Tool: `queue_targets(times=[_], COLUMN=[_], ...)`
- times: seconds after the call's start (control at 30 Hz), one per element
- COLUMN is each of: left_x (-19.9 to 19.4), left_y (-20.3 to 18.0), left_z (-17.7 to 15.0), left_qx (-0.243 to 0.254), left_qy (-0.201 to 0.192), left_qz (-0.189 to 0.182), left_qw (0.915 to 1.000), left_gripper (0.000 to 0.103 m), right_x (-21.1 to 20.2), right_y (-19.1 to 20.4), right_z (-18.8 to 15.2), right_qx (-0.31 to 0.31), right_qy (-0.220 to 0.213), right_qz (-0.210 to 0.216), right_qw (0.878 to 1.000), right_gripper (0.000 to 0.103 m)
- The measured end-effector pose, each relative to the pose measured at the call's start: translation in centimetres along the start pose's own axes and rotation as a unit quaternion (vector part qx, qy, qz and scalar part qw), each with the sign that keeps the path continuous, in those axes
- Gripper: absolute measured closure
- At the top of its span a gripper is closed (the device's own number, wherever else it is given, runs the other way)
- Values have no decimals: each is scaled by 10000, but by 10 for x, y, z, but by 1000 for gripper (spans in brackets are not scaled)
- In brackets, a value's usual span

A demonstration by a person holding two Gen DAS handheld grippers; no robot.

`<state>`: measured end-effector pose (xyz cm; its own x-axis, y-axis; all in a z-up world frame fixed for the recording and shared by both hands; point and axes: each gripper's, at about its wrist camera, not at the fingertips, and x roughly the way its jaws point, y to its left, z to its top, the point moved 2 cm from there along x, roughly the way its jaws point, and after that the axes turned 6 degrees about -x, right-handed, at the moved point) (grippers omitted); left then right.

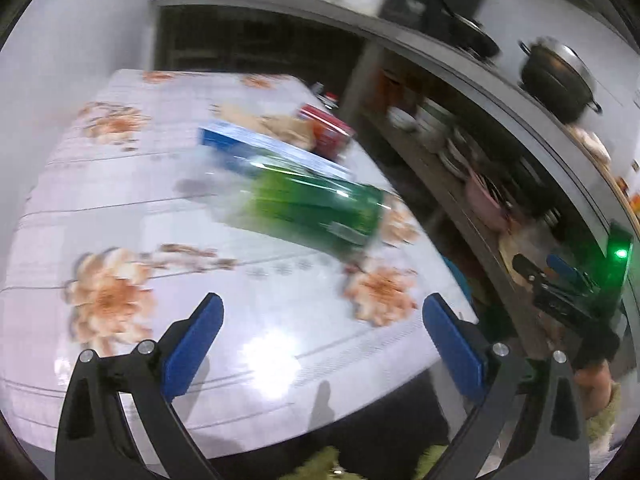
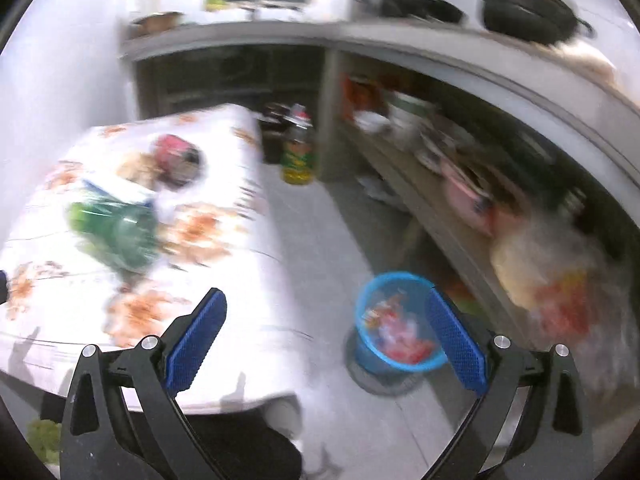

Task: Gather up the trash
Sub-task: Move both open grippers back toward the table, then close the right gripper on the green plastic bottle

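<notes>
A green plastic bottle [image 1: 312,204] lies on its side on the flowered table [image 1: 120,208], with a blue-and-white box [image 1: 256,146] behind it and a red can [image 1: 326,128] further back. My left gripper [image 1: 322,320] is open and empty, above the table's near part, short of the bottle. The right wrist view shows the same bottle [image 2: 116,228], box [image 2: 120,194] and can [image 2: 176,158] at left. My right gripper [image 2: 326,320] is open and empty over the floor, beside the table's edge. A blue trash basket [image 2: 396,324] with wrappers stands on the floor by its right finger.
Open shelves [image 2: 460,184] with bowls, plates and bags run along the right. Pots [image 2: 528,4] sit on the counter above. A yellow oil bottle [image 2: 298,156] stands on the floor past the table. The right gripper also shows in the left wrist view [image 1: 560,284].
</notes>
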<state>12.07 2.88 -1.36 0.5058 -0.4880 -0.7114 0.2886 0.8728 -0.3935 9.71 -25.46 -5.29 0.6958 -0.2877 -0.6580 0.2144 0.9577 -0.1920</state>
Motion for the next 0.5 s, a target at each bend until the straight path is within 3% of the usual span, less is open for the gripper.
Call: queue_targets(times=[0.2,0.3,0.4,0.5], left_x=[-8,-3,1,3], left_y=[31,39,50,56], left_z=[6,11,15,20], left_qx=[-398,-525,-624,-694], left_qy=[-202,-183,-138,-123], left_qz=[-259,-365,-435,-524], left_qw=[9987,9978,9970,9961], left_gripper=[5,5,5,5], right_x=[20,49,94,128], right_y=[45,62,70,81], right_z=[43,67,92,100], right_qx=[-93,136,639,907], right_qy=[-126,156,558,948], right_qz=[1603,2297,2952,3147], right_qw=[9869,9730,9517,9401], right_gripper=[8,8,8,8])
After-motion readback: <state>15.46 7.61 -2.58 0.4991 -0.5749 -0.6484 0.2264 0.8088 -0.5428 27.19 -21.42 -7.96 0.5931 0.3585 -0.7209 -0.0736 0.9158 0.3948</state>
